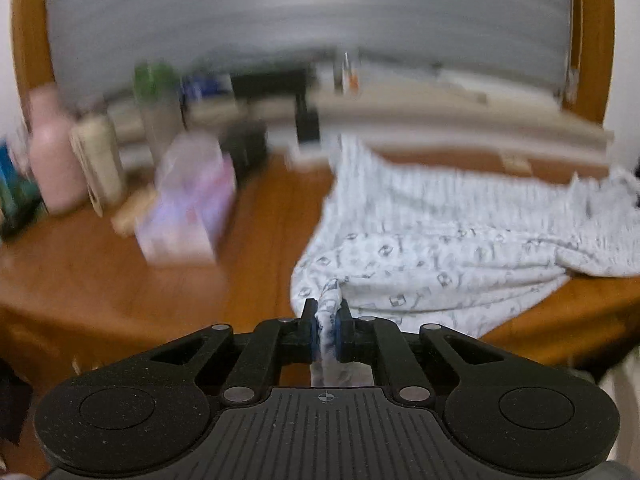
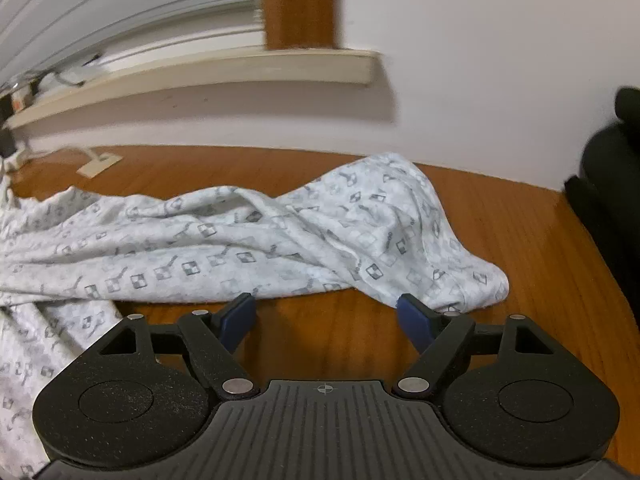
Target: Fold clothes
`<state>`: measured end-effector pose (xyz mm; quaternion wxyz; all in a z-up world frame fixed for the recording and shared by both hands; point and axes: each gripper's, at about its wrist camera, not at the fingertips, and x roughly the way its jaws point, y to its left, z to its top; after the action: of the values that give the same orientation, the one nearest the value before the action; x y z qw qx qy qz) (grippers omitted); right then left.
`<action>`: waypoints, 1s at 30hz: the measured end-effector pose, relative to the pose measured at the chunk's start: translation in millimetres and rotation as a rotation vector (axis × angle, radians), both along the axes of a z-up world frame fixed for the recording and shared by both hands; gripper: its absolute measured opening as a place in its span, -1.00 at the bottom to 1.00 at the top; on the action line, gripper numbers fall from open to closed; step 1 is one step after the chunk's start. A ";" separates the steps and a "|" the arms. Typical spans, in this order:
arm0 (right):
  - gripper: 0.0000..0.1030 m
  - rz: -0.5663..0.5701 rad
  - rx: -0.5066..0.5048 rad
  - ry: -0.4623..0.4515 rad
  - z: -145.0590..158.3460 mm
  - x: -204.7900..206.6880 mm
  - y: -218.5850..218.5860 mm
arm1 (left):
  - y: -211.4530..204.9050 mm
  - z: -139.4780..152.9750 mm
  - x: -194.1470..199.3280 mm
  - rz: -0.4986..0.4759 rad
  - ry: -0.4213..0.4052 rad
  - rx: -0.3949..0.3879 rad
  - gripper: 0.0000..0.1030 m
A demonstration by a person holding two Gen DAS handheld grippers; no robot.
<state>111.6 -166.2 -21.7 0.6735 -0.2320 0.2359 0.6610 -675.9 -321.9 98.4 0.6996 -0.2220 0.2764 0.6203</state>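
The white cotton garment printed with small grey squares [image 2: 240, 240] lies in a loose, rumpled heap across the brown wooden tabletop [image 2: 340, 344], one end trailing off toward the near edge and the other bunched in a rounded lump at the far right. It looks thin and limp, the sort of cloth that weighs next to nothing, sags wherever it is not supported and drags its folds along when one corner is pulled. Nothing about it seems fragile or slippery; I would expect the trouble to be that it creases and twists rather than slides.

The left gripper [image 1: 327, 320] is clenched on a pinched-up twist of the fabric near one edge, the cloth squeezed between the blue pads and hanging through behind them. That is a narrow hold, so the rest of the garment will likely swing or rope up beneath it. The right gripper [image 2: 326, 312] has its fingers spread wide and grasps nothing; it sits low over bare wood with the hem of the bunched end just beyond its tips. A second hold on that near hem, well apart from the first, would in my judgement let the piece be stretched flat.

Further off, on the left of the table, stand a blurred pink bottle [image 1: 52, 152], a pale purple packet [image 1: 188, 208] and other clutter, below a cream window ledge [image 2: 240, 72].
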 end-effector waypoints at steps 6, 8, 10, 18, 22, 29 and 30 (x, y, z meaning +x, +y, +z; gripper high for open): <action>0.50 0.031 0.078 -0.069 16.9 -30.8 -2.6 | 9.6 1.2 1.5 0.017 0.014 0.009 -0.04; 0.50 0.051 0.112 -0.084 25.0 -41.7 -3.1 | 9.6 8.9 3.9 0.013 0.026 0.035 0.09; 0.50 0.081 0.140 -0.092 32.7 -52.8 -2.9 | 14.5 14.9 5.0 0.006 0.011 0.061 0.11; 0.50 0.232 0.105 -0.058 29.2 -94.3 24.4 | 89.8 6.9 47.2 -0.091 -0.026 0.074 0.19; 0.50 0.250 0.086 -0.033 27.3 -96.2 33.0 | 130.7 -0.9 68.9 -0.126 -0.057 0.073 0.19; 0.51 0.226 0.030 0.013 21.3 -78.4 48.9 | 222.1 -25.6 104.1 -0.145 -0.097 0.024 0.26; 0.51 0.219 0.020 0.005 19.7 -76.6 50.9 | 234.5 -30.2 108.5 -0.138 -0.081 0.011 0.26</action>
<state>35.0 -115.3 -2.0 0.5987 -0.2479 0.2043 0.7337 -567.5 -87.4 68.2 0.7526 -0.2234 0.2591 0.5627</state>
